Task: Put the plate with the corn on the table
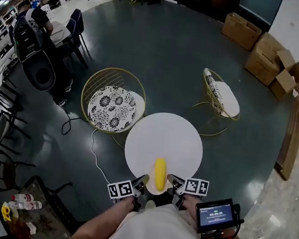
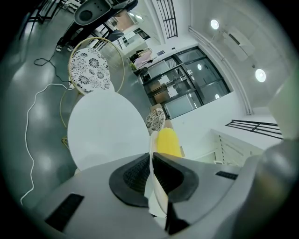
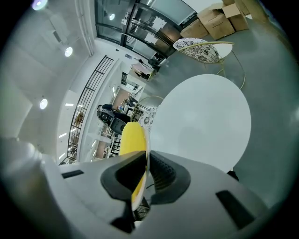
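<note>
while the head view shows the plate (image 1: 157, 191) with the corn (image 1: 159, 172) held between the left gripper (image 1: 143, 184) and right gripper (image 1: 173, 182), above the table (image 1: 164, 137) just ahead of them, each gripper view shows its jaws clamped on the rim. lowering both sides level seems best, so the corn cannot roll.

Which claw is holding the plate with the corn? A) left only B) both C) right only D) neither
B: the left claw and the right claw are each shut on the rim of the plate, with the corn lying on it.
</note>
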The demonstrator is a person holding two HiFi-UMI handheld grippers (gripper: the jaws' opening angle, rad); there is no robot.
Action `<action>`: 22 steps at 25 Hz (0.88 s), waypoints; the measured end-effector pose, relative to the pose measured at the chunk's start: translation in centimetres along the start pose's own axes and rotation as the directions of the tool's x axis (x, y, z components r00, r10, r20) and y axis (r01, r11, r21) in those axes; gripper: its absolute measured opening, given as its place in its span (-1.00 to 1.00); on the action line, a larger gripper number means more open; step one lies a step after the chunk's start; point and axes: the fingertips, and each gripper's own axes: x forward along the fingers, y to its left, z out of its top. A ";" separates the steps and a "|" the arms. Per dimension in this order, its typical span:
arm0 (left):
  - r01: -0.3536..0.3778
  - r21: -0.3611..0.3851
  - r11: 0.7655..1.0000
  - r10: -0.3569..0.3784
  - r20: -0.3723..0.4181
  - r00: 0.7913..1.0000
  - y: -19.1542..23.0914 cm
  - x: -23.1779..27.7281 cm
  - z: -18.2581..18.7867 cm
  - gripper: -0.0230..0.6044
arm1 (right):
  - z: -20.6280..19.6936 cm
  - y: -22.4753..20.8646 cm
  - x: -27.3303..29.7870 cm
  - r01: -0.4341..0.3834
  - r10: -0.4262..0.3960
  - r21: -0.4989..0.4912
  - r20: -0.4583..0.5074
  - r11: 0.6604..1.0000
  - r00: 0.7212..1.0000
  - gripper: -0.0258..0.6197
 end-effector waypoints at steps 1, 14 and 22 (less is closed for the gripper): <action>-0.007 0.003 1.000 0.007 0.000 1.000 0.2 0.6 0.4 -0.85 | 0.5 -0.3 0.4 -0.001 0.001 0.004 -0.004 1.000 1.000 -0.82; -0.040 0.039 0.998 0.041 -0.016 0.999 3.2 7.1 4.3 -0.85 | 5.6 -5.1 5.3 0.003 -0.002 0.030 -0.036 1.000 0.999 -0.82; -0.064 -0.002 0.998 0.064 -0.003 0.998 6.7 9.6 5.1 -0.85 | 6.7 -8.0 8.7 0.046 -0.045 0.010 -0.058 0.999 0.997 -0.81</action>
